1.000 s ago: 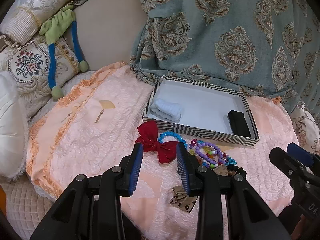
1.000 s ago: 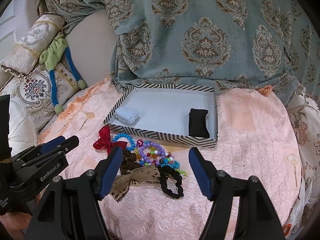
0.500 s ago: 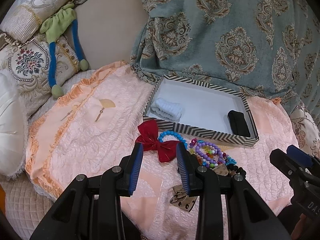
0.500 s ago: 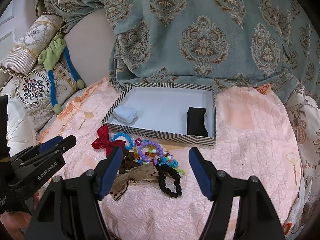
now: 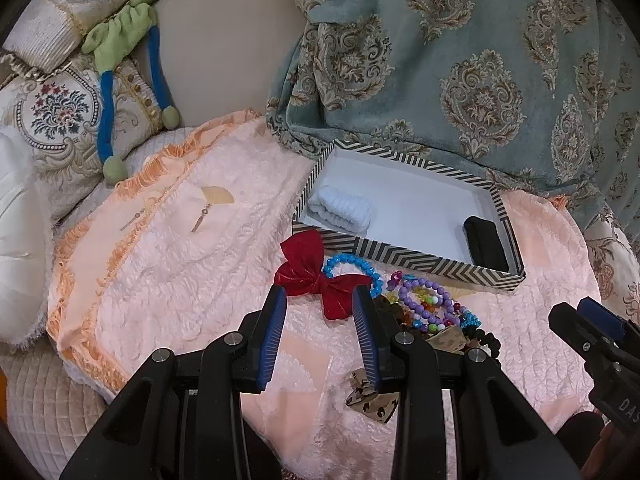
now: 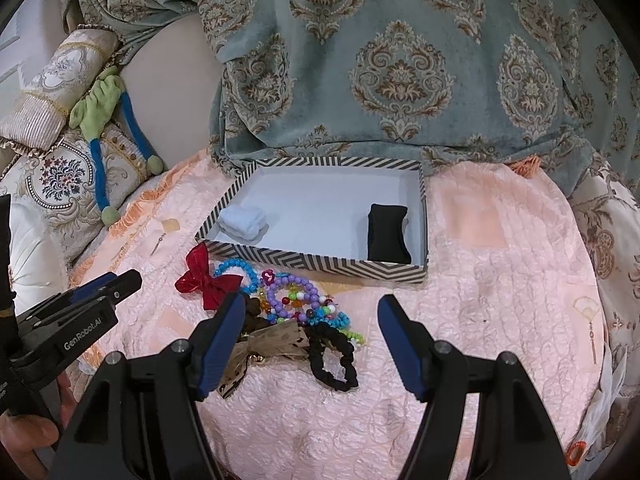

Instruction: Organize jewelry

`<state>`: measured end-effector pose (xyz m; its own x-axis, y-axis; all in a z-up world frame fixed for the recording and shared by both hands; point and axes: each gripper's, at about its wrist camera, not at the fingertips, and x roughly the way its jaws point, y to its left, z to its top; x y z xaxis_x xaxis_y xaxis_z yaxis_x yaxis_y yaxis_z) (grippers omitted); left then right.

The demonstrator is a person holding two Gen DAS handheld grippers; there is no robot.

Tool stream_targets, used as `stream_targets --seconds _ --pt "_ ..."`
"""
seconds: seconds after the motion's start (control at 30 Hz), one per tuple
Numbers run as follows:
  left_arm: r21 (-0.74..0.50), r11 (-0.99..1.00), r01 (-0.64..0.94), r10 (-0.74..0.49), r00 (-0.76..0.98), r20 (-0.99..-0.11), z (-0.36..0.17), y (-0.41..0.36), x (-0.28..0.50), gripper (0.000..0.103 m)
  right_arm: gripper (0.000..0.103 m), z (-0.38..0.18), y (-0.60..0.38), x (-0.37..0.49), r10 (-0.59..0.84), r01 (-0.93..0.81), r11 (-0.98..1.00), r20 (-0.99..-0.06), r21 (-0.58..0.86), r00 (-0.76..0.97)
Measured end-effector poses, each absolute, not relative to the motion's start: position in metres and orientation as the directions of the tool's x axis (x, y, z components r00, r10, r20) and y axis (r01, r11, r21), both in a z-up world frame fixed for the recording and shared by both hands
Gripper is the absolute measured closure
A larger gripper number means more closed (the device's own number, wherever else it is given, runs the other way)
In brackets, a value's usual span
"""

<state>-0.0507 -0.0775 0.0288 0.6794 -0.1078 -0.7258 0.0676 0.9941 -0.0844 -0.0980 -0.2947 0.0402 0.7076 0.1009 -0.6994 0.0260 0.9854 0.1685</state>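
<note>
Spread over a pink quilted bedspread (image 6: 500,280): a heap of trinkets just in front of a shallow zigzag-striped black-and-white box (image 6: 320,266). Inside the box, a rolled pale-blue cloth (image 6: 243,222) at its left end and a small black cushion (image 6: 389,233) at its right. In the heap, a red satin bow (image 5: 320,280) touching a turquoise bead bracelet (image 5: 352,262), then purple and multicoloured bead bracelets (image 6: 296,296), a tan spotted ribbon bow (image 6: 272,340) and a black fabric scrunchie (image 6: 332,356) (all overlapping, none in the box). Left tongs (image 5: 320,322) hovering just short of the red bow, blue-padded jaws moderately apart, gripping nothing. Right tongs (image 6: 312,334) spread wide above the scrunchie and spotted bow, likewise empty. Behind, a teal damask drape (image 6: 400,60) and embroidered cushions (image 5: 60,116).
</note>
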Motion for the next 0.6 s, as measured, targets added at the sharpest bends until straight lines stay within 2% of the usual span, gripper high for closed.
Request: stream_targets --seconds 0.3,0.6 --pt "-0.255 0.967 -0.007 -0.202 0.590 -0.782 0.007 -0.037 -0.030 0.086 0.031 0.022 -0.306 -0.094 0.100 0.028 0.986 -0.722 0.163 0.685" --pt "-0.403 0.910 -0.100 -0.303 0.501 -0.810 -0.022 -0.016 -0.001 0.086 0.031 -0.011 -0.324 -0.087 0.144 0.039 0.975 -0.754 0.219 0.641"
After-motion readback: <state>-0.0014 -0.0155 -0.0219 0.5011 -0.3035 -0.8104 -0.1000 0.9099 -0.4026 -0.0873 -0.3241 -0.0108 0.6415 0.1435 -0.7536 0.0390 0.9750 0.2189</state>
